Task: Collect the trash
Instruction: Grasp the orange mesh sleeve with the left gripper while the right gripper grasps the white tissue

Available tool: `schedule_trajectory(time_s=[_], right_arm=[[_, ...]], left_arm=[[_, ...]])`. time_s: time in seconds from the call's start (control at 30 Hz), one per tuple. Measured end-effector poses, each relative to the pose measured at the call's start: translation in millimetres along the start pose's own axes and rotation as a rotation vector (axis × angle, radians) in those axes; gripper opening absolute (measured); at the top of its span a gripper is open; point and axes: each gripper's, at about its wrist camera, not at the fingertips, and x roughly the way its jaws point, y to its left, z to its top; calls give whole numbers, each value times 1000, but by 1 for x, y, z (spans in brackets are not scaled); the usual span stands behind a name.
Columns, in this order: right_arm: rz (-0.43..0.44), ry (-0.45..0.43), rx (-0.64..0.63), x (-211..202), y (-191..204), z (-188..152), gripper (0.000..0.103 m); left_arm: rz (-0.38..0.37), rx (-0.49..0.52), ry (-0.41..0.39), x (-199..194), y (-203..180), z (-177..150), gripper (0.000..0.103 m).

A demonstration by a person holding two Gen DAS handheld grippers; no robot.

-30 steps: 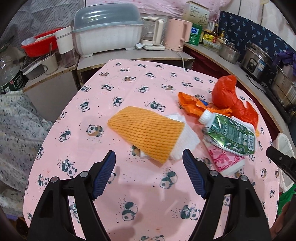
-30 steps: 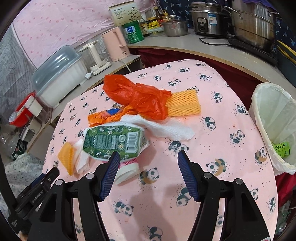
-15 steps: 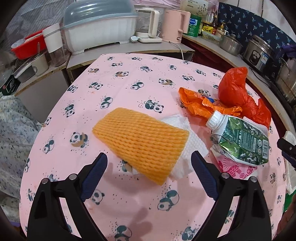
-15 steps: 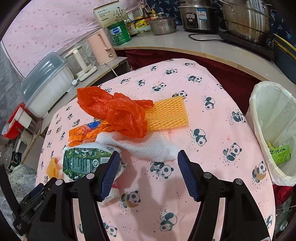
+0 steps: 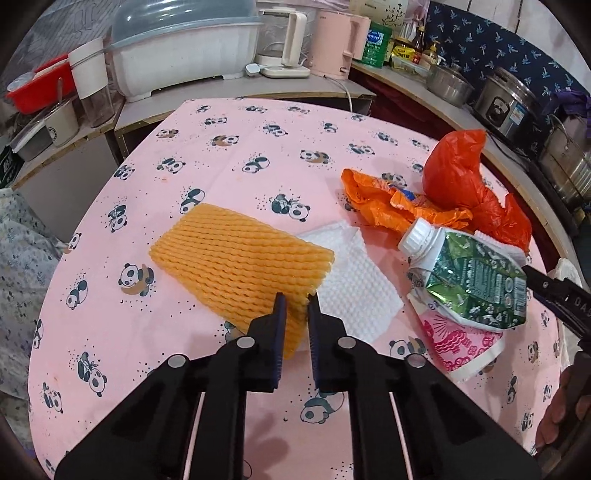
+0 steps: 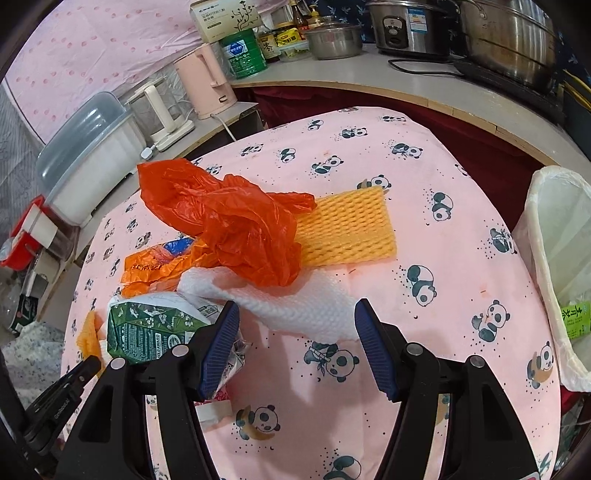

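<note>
The left tool [image 5: 294, 308] is closing, its blue pads pinching the near corner of the flat orange foam-net sleeve [image 5: 242, 264] at the frame's centre on the pink panda-print surface [image 5: 258, 147]. The right tool [image 6: 297, 332] stands released, wide apart, empty, just below the white crumpled paper towel [image 6: 295, 306] at lower centre.

Pink kettle [image 5: 338, 48], dish rack [image 5: 184, 55], cooker [image 6: 406, 27]

The left gripper [image 5: 294, 306] is closing its jaws (nearly together), pointing steeply down; the right gripper [image 6: 295, 332] is holding its jaws wide.
</note>
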Motion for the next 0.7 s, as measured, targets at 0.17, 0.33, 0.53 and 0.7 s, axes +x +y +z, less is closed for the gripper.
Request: schedule_trajectory(time_s=[0.17, 0.33, 0.53, 0.7], right_arm=[[11, -9, 23, -9, -5, -4, 63], [52, -45, 8, -32, 6, -4, 63], [131, -33, -78, -46, 52, -17, 63], [202, 16, -176, -42, 108, -41, 55]], left_arm=[[-20, -3, -32, -18, -1, 1, 10], [-14, -10, -66, -32, 0, 4, 10], [-2, -32, -87, -45, 13, 4, 10], [14, -50, -88, -53, 29, -2, 10]])
